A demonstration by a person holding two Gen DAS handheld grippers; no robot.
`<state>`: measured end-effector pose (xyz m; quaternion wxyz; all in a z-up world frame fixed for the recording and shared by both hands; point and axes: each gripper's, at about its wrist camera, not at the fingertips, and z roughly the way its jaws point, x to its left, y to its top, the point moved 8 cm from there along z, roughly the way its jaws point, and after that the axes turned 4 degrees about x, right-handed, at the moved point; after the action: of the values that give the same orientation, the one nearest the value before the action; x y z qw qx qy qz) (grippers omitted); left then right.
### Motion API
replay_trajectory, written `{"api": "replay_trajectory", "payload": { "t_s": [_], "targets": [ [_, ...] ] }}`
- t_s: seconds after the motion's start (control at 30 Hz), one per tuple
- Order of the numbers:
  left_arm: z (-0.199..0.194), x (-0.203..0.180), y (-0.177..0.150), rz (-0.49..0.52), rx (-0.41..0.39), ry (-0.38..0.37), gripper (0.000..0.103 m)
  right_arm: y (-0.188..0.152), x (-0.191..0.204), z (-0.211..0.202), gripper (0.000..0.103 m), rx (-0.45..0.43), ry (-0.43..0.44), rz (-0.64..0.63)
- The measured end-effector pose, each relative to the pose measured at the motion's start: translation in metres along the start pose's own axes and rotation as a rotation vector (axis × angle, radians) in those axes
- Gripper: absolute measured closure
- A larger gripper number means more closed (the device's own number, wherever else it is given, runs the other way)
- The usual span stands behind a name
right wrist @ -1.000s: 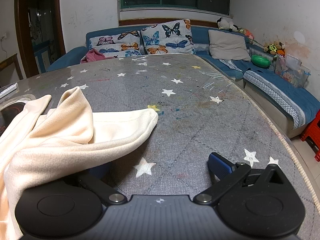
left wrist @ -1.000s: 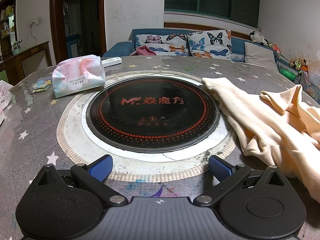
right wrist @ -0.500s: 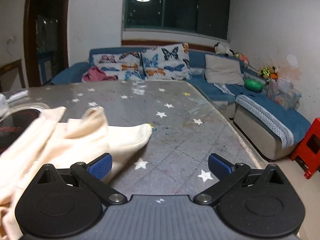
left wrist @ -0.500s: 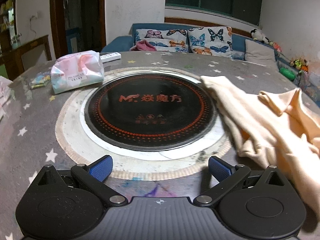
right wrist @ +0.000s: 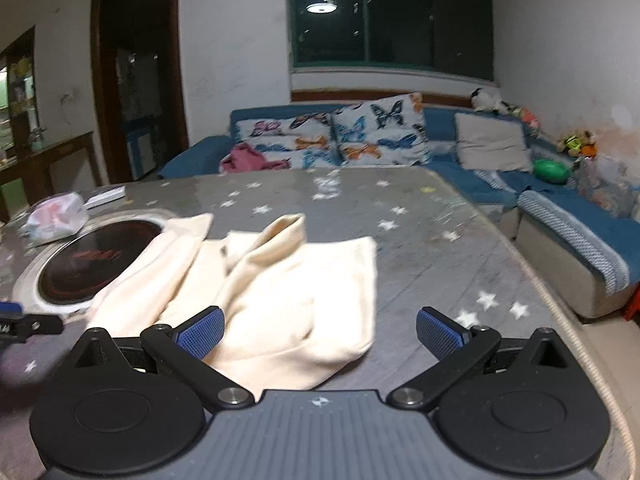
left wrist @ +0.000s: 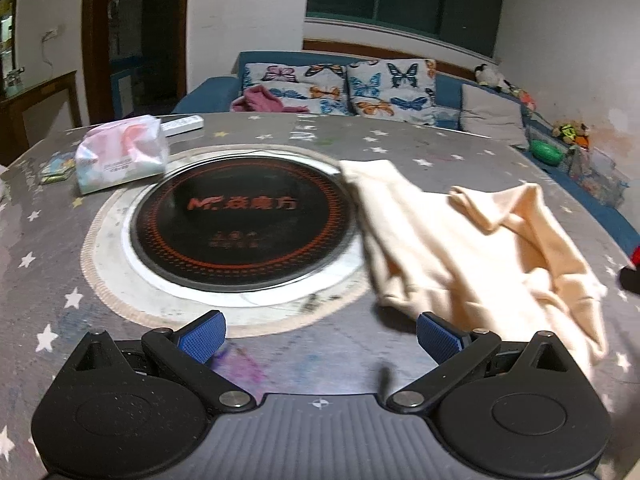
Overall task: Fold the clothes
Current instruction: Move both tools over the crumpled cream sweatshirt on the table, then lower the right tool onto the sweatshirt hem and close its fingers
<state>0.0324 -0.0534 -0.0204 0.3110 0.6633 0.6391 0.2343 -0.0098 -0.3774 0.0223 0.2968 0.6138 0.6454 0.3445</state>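
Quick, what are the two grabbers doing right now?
Left gripper: open, holding nothing.
Right gripper: open, holding nothing; the cream garment lies below it.

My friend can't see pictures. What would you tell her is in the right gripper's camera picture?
A crumpled cream garment lies on a grey table with white stars, just ahead of the open right gripper. A round black cooktop is set into the table at the left, and a blue sofa stands behind.

Garment [left wrist: 460, 240] laid on the bench [left wrist: 280, 136], right of the inset hob [left wrist: 240, 224].
A tissue pack [left wrist: 120, 156] is set at the hob's far left; a sofa [right wrist: 460, 152] is seen behind the bench.
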Motion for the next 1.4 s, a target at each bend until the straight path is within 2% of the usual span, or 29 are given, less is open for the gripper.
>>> {"api": "replay_trajectory", "payload": {
  "t_s": [0.57,1.0,1.4],
  "targets": [
    [-0.025,-0.051,-0.002,0.077,-0.015,-0.085,0.0,-0.016,0.029,-0.019,0.0,0.001,0.059,-0.042],
    [-0.03,-0.061,-0.006,0.092,-0.008,-0.095,0.0,-0.021,0.041,-0.029,0.0,-0.009,0.059,-0.068],
    [-0.029,-0.067,-0.007,0.098,-0.001,-0.098,0.0,-0.028,0.042,-0.031,0.0,0.009,0.075,-0.04]
  ]
}}
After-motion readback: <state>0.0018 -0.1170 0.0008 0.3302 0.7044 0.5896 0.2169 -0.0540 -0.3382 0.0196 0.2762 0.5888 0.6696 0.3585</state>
